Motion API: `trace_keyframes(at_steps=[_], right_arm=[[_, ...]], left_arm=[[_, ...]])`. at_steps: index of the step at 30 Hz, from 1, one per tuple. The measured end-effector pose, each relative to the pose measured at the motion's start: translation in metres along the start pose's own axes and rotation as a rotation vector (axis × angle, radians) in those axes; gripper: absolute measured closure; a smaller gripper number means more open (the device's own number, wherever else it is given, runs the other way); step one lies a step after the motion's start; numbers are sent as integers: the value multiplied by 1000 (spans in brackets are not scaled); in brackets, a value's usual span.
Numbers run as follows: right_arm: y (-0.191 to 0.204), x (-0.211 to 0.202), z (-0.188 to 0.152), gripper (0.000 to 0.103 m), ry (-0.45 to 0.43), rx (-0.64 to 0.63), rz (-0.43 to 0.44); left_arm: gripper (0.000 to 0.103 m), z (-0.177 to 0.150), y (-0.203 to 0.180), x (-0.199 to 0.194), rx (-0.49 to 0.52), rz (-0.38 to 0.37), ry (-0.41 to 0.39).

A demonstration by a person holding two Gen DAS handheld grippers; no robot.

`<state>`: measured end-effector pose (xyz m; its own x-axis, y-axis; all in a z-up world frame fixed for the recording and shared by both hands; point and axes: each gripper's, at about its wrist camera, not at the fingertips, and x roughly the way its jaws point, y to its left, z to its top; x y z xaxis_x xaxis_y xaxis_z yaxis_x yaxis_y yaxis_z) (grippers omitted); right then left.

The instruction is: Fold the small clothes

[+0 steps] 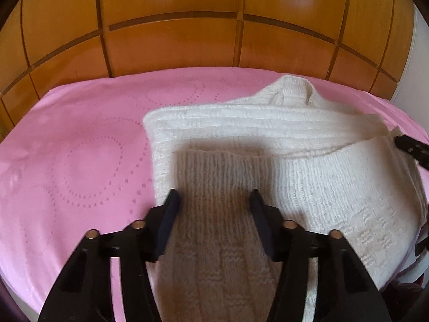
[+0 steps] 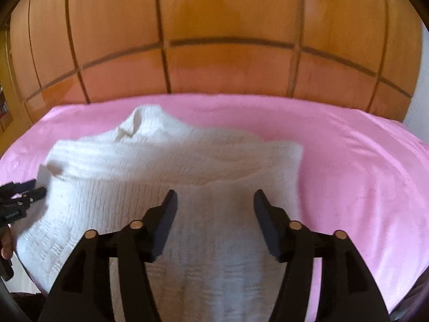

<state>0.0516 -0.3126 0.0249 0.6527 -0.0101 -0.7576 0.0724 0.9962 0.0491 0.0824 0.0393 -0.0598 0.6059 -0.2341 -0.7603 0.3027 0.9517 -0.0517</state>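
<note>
Through the left wrist view we see our left gripper [image 1: 213, 197] with its jaws spread over the white knitted sweater [image 1: 268, 139], a ribbed fold lying between the fingers untouched by the pads (no pinch). The sweater rests on the pink sheet [image 1: 80, 147], ahead and to the right, its collar toward the wooden headboard [image 1: 174, 26].

Through the right wrist view, our right gripper [image 2: 215, 197] also stands spread above the sweater [image 2: 161, 166], which stretches ahead and leftward.
</note>
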Motion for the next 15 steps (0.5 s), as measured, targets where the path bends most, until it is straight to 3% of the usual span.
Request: trace_keyframes(at_steps=[4, 8, 12, 13, 15], right_arm=[[-32, -15, -2, 31, -15, 43, -63], [-49, -9, -10, 33, 34, 76, -68], [-47, 2, -15, 73, 79, 72, -32], [-45, 3, -15, 91, 86, 72, -19], [-42, 0, -13, 96, 82, 62, -31]], left_arm=[[67, 0, 2, -2, -3, -13, -12], [92, -2, 0, -6, 1, -18, -32], [97, -2, -2, -16, 5, -9, -71], [98, -3, -3, -19, 12, -4, -80], [99, -3, -3, -24, 16, 6, -94]])
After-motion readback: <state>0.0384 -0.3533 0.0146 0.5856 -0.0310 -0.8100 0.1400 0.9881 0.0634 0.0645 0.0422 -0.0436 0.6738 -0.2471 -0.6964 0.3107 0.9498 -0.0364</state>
